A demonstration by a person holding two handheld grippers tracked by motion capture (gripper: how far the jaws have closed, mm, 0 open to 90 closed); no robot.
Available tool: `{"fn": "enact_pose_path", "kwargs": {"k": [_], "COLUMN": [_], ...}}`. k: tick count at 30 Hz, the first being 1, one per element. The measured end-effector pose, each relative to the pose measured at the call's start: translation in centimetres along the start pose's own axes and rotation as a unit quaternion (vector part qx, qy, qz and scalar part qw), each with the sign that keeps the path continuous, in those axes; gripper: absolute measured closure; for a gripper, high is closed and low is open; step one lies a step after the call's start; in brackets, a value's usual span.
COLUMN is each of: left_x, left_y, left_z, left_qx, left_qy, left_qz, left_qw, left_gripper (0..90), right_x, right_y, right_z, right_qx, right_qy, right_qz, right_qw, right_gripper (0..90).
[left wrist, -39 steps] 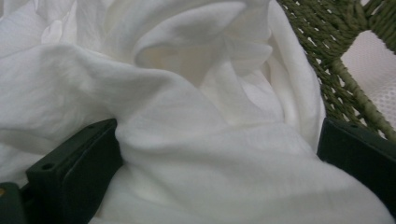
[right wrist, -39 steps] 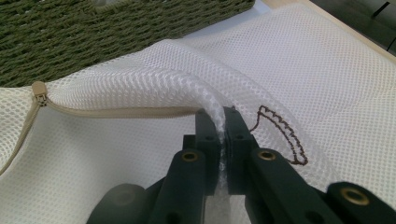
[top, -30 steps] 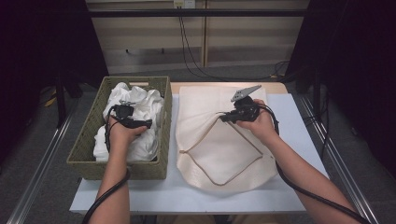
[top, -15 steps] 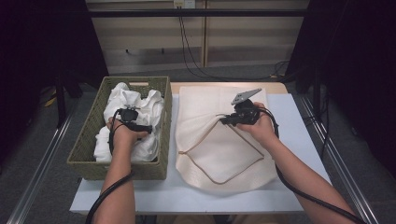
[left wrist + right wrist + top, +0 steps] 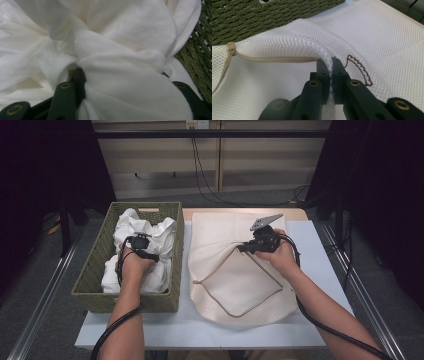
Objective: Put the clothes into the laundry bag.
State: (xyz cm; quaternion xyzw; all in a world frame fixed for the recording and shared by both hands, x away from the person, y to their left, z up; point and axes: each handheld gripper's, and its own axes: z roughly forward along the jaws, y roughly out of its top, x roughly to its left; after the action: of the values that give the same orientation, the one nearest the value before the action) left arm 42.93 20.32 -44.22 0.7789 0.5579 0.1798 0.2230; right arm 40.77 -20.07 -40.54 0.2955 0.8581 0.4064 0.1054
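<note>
A heap of white cloth (image 5: 150, 232) fills the green woven basket (image 5: 92, 267) at the left. My left gripper (image 5: 141, 245) points down into it. Its jaws have just been closing, and a thick bunch of the cloth (image 5: 125, 37) is squeezed between them (image 5: 125, 77). On the table lies a cream mesh laundry bag (image 5: 235, 285) with a tan zipper (image 5: 274, 59). My right gripper (image 5: 246, 247) is shut on a raised fold of the mesh (image 5: 294, 42) beside the zipper, and the fold passes between the two pads (image 5: 331, 62).
The bag lies on a white table top (image 5: 320, 250) whose right edge is near my right forearm. The basket wall (image 5: 262, 17) stands just left of the bag. The zipper pull (image 5: 231, 47) sits at the bag's near-left side. Cables hang behind the table.
The left gripper's jaws have come together on the cloth in the basket, and the hand has barely shifted. The right gripper and the bag have stayed put.
</note>
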Motion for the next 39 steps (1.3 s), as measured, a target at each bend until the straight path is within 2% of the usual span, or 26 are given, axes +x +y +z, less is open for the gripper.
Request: {"fn": "enact_pose_path", "kwargs": {"k": [2, 3, 5, 7, 8, 9, 11, 12, 13, 15, 16, 17, 18, 20, 21, 24, 26, 30, 32, 33, 34, 36, 37, 39], "left_x": [-0.1, 0.0, 0.4, 0.9, 1.1, 1.1, 1.4, 1.6, 1.6, 1.8, 1.8, 1.8, 1.7, 1.4, 1.4, 1.0, 0.8, 0.1, -0.1, -0.1, -0.4, -0.7, -1.2, -1.5], "left_y": [0.2, 0.3, 0.4, 0.5, 0.7, 0.7, 1.1, 1.6, 1.6, 2.3, 2.3, 2.6, 3.1, 3.7, 3.7, 4.8, 5.1, 6.5, 7.0, 7.0, 7.3, 7.7, 8.0, 8.2], "left_z": [-0.3, -0.6, -1.1, -1.7, -2.2, -2.2, -3.0, -4.1, -4.1, -5.7, -5.7, -6.3, -7.1, -8.1, -8.1, -9.9, -10.3, -12.4, -13.1, -13.1, -13.5, -14.0, -14.5, -14.8], "left_qx": [0.001, -0.001, -0.006, -0.014, -0.022, -0.022, -0.036, -0.051, -0.051, -0.071, -0.071, -0.078, -0.085, -0.095, -0.095, -0.114, -0.117, -0.129, -0.136, -0.136, -0.141, -0.147, -0.155, -0.155], "left_qy": [0.001, -0.003, -0.016, -0.029, -0.041, -0.041, -0.055, -0.063, -0.063, -0.085, -0.085, -0.095, -0.103, -0.106, -0.106, -0.124, -0.129, -0.138, -0.151, -0.151, -0.161, -0.166, -0.177, -0.184], "left_qz": [-0.001, -0.015, -0.027, -0.045, -0.058, -0.058, -0.074, -0.079, -0.079, -0.091, -0.091, -0.095, -0.093, -0.084, -0.084, -0.087, -0.086, -0.065, -0.067, -0.067, -0.068, -0.061, -0.057, -0.051], "left_qw": [1.0000, 0.9999, 0.9995, 0.9985, 0.9972, 0.9972, 0.9951, 0.9936, 0.9936, 0.9897, 0.9897, 0.9879, 0.9867, 0.9862, 0.9862, 0.9819, 0.9810, 0.9798, 0.9769, 0.9769, 0.9745, 0.9732, 0.9702, 0.9693], "left_gripper": [54.2, 54.9, 56.0, 56.6, 56.7, 56.8, 56.9, 57.0, 57.1, 57.1, 57.2, 57.2, 57.2, 57.2, 57.2, 57.3, 57.2, 57.3, 57.3, 57.3, 57.3, 57.3, 57.3, 57.3], "right_x": [-0.1, -0.2, -0.3, -0.6, -0.6, -0.6, -0.8, -1.0, -1.1, -1.2, -1.2, -1.3, -1.5, -1.6, -1.6, -2.0, -2.1, -2.6, -2.6, -2.6, -2.6, -2.7, -2.7, -2.8], "right_y": [0.1, 0.2, 0.4, 0.7, 0.8, 0.8, 0.9, 1.0, 1.0, 1.1, 1.1, 1.1, 1.2, 1.2, 1.2, 1.3, 1.3, 1.4, 1.5, 1.5, 1.5, 1.7, 1.8, 1.9], "right_z": [0.1, 0.1, 0.2, 0.3, 0.2, 0.2, 0.2, 0.1, 0.1, 0.0, 0.0, -0.1, -0.2, -0.3, -0.3, -0.5, -0.5, -0.7, -0.8, -0.8, -0.8, -0.8, -0.7, -0.7], "right_qx": [0.000, 0.001, 0.002, 0.002, 0.002, 0.002, 0.001, 0.002, 0.000, -0.004, -0.004, -0.005, -0.007, -0.007, -0.007, -0.010, -0.011, -0.012, -0.011, -0.011, -0.010, -0.009, -0.008, -0.007], "right_qy": [0.001, 0.002, -0.002, -0.004, -0.004, -0.004, -0.008, -0.006, -0.009, -0.011, -0.011, -0.010, -0.013, -0.014, -0.014, -0.019, -0.020, -0.026, -0.029, -0.029, -0.031, -0.034, -0.035, -0.037], "right_qz": [0.003, 0.005, 0.006, 0.003, 0.005, 0.005, 0.007, 0.009, 0.008, 0.014, 0.014, 0.016, 0.016, 0.016, 0.016, 0.020, 0.020, 0.032, 0.031, 0.031, 0.033, 0.032, 0.033, 0.032], "right_qw": [1.0000, 1.0000, 1.0000, 1.0000, 1.0000, 1.0000, 0.9999, 0.9999, 0.9999, 0.9998, 0.9998, 0.9998, 0.9998, 0.9997, 0.9997, 0.9996, 0.9995, 0.9991, 0.9990, 0.9990, 0.9989, 0.9989, 0.9988, 0.9988], "right_gripper": [87.7, 87.7, 87.7, 87.7, 87.7, 87.7, 87.7, 87.7, 87.7, 87.7, 87.7, 87.7, 87.7, 87.7, 87.7, 87.7, 87.7, 87.8, 87.8, 87.8, 87.8, 87.8, 87.8, 87.9]}}
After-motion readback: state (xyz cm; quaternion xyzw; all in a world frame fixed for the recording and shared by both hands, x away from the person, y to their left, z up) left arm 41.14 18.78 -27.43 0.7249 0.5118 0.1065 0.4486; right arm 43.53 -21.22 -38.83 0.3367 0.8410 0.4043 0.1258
